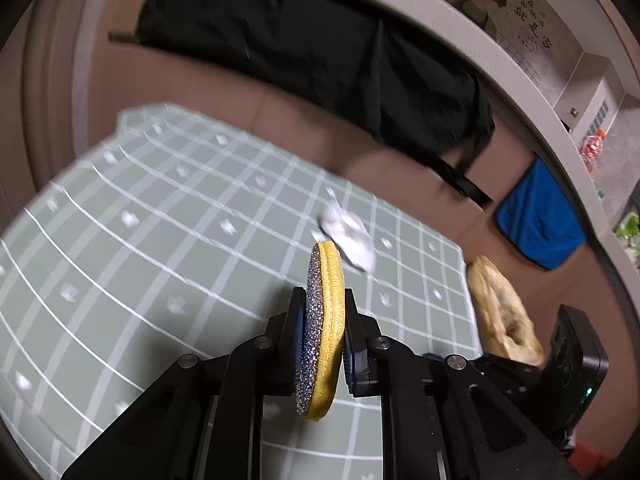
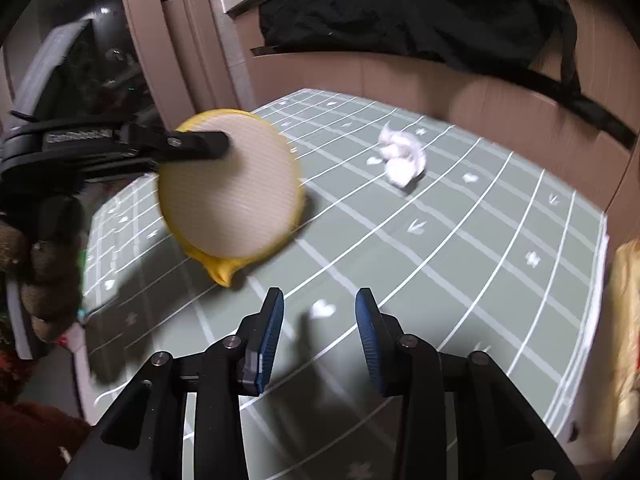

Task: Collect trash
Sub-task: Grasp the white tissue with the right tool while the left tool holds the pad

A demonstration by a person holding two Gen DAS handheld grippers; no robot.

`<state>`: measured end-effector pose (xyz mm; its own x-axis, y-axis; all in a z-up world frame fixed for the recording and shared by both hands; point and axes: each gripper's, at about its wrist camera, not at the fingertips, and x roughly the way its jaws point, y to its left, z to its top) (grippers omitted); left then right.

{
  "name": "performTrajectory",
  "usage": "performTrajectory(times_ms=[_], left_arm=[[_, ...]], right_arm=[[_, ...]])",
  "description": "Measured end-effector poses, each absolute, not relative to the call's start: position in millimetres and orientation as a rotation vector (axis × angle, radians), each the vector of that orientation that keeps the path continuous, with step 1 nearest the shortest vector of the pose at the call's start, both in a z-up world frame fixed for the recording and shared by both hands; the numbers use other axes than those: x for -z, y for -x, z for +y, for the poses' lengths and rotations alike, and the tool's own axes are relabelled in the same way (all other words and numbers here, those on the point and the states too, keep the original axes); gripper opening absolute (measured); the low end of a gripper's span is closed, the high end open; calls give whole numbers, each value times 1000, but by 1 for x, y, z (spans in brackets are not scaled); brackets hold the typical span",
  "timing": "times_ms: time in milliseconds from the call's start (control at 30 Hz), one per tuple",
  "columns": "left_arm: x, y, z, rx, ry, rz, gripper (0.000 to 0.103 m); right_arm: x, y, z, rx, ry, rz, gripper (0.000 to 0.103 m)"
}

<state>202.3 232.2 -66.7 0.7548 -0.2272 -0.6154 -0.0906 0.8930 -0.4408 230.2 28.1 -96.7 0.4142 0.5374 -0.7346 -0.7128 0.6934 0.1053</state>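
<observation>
My left gripper (image 1: 323, 308) is shut on a round yellow scrub pad (image 1: 322, 332) with a glittery silver face, held on edge above the grey-green checked mat (image 1: 160, 240). From the right wrist view the same pad (image 2: 228, 188) shows its pale flat face, lifted off the mat, with a left finger (image 2: 196, 144) across it. A crumpled white tissue (image 1: 350, 238) lies on the mat just beyond the pad; it sits at the far middle (image 2: 402, 156) in the right wrist view. My right gripper (image 2: 320, 312) stands open over the mat (image 2: 460, 260), nothing between its blue pads.
A brown cardboard wall (image 2: 400, 76) rings the mat, with black cloth (image 1: 300, 48) draped over it. A tan crumpled bag (image 1: 500, 312) lies off the mat's right edge, a blue cloth (image 1: 536, 216) behind it. Small white scraps (image 2: 322, 310) dot the mat.
</observation>
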Motion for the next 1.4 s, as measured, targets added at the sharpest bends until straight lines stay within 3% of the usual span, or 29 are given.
performTrajectory(times_ms=[833, 1067, 1133, 1167, 1267, 1400], left_arm=[[69, -216, 283, -9, 432, 635, 16], [68, -218, 282, -10, 428, 637, 16], [68, -219, 282, -10, 427, 638, 16], [68, -219, 282, -9, 426, 637, 16], [64, -220, 276, -6, 414, 635, 16], [54, -221, 263, 7, 395, 622, 16]], right_arm=[[93, -363, 97, -618, 334, 748, 43], [113, -394, 114, -632, 323, 834, 45], [117, -395, 116, -657, 322, 861, 36], [116, -393, 115, -663, 322, 857, 24], [106, -384, 106, -671, 306, 832, 11], [82, -372, 86, -677, 275, 784, 11]])
